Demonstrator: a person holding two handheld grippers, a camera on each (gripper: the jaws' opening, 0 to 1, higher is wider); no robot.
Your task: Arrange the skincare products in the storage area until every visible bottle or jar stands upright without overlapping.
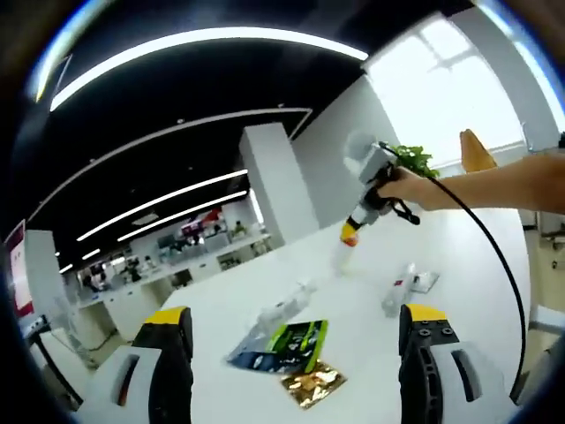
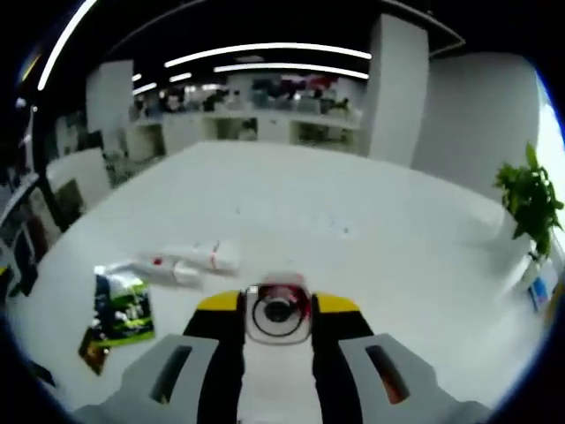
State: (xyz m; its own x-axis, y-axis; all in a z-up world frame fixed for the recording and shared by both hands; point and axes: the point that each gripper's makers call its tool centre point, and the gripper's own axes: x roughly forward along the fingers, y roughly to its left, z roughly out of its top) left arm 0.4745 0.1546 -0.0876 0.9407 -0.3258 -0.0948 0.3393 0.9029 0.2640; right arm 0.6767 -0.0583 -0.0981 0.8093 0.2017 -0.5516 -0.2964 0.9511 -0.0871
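My left gripper (image 1: 296, 316) hovers over the white table (image 1: 265, 274), jaws wide apart and holding nothing. Beyond it a clear bottle (image 1: 284, 309) lies on its side, and another small bottle (image 1: 399, 288) leans to the right. Farther off, a hand holds my right gripper (image 1: 351, 231), pointed down and shut on a white bottle (image 1: 342, 256) whose base is at the tabletop. In the right gripper view the right gripper (image 2: 278, 305) clamps that white bottle (image 2: 278, 375), its clear red-tinted cap facing the camera. Two white tubes (image 2: 201, 257) lie flat to the left.
Flat sachets lie near my left gripper: a green and black one (image 1: 302, 340), a blue one (image 1: 254, 359) and a gold one (image 1: 313, 385). The green sachet (image 2: 124, 305) also lies at the table's left edge. A potted plant (image 2: 530, 199) stands far right. A cable (image 1: 494, 256) trails from the right gripper.
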